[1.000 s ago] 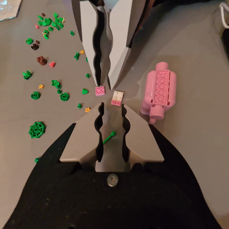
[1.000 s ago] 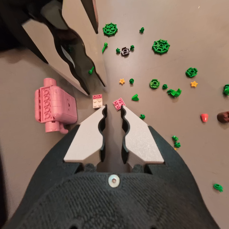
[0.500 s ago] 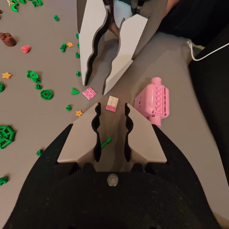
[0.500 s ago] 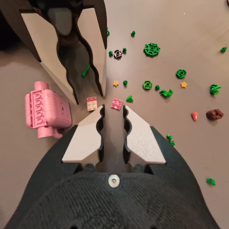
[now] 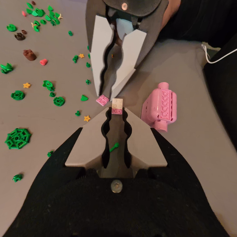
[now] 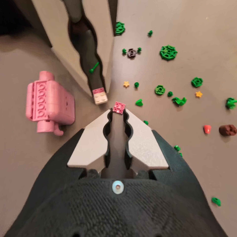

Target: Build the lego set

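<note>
Each gripper at a small brick

Left wrist view: the left gripper (image 5: pixel 116 109) has its fingers closed on the white-and-pink brick (image 5: pixel 117 105) at their tips, on the grey desk (image 5: pixel 186 92), near the pink assembly (image 5: pixel 160 107).

Right wrist view: the right gripper (image 6: pixel 117 110) has its fingers round the pink plate (image 6: pixel 118 107); I cannot tell whether they pinch it

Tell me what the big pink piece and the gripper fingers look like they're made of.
Big pink piece: likely glossy moulded plastic, since highlights glint on its rounded edges. Left gripper fingers: matte grey, faintly grainy, perhaps printed plastic, with black wavy liners, possibly rubber.
</note>
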`<act>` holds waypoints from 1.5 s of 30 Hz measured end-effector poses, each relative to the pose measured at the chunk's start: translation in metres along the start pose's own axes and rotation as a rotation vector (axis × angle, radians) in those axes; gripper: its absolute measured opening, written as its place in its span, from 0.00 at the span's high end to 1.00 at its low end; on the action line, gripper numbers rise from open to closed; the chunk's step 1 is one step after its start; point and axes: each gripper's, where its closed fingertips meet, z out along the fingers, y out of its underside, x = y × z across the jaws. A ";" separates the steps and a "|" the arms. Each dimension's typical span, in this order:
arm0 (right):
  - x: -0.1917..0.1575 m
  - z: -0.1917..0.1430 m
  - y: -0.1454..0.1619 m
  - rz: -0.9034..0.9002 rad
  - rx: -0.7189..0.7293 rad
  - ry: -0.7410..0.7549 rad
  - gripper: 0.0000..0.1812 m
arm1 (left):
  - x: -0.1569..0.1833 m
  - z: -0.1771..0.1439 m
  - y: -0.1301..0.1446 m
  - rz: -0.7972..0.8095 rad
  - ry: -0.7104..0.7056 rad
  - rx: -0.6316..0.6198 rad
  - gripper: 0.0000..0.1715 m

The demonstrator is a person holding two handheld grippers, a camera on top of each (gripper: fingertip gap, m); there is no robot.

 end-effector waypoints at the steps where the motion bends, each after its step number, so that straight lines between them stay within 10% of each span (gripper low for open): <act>1: -0.007 0.000 0.000 -0.044 -0.004 -0.034 0.92 | -0.001 -0.001 0.001 -0.007 -0.002 0.001 0.93; 9: -0.036 0.000 -0.001 -0.289 -0.005 -0.088 0.92 | 0.011 0.005 0.015 0.032 0.029 -0.096 0.93; 45: -0.038 0.002 -0.002 -0.261 -0.001 -0.100 0.92 | 0.017 0.008 0.011 0.065 0.039 -0.080 0.88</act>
